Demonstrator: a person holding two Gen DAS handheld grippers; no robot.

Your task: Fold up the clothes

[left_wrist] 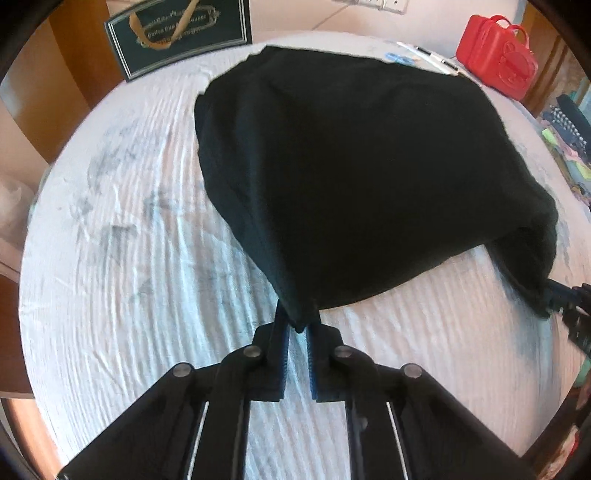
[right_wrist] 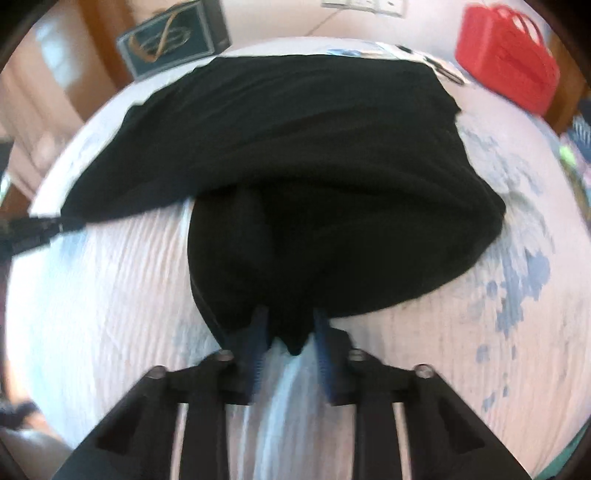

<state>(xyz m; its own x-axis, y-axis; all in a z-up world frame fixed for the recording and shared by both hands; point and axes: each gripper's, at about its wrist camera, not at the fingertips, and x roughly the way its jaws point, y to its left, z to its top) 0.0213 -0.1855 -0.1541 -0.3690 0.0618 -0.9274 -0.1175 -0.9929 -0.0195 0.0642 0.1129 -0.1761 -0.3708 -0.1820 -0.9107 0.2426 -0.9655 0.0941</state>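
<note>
A black garment (left_wrist: 354,173) lies spread over a white ribbed cloth (left_wrist: 129,240) on the table. My left gripper (left_wrist: 298,321) is shut on the garment's near left corner and holds it lifted off the cloth. My right gripper (right_wrist: 290,332) is shut on the near right corner, with fabric bunched between its fingers; the garment (right_wrist: 295,147) stretches away from it. The right gripper also shows at the right edge of the left wrist view (left_wrist: 561,295). The left gripper shows at the left edge of the right wrist view (right_wrist: 33,229). The near hem hangs taut between the two grippers.
A dark green box (left_wrist: 177,33) with gold lettering stands at the far left edge. A red plastic case (left_wrist: 498,55) sits at the far right. Pens and small blue items (left_wrist: 424,55) lie behind the garment. Colourful clutter (left_wrist: 569,140) lies off the right edge.
</note>
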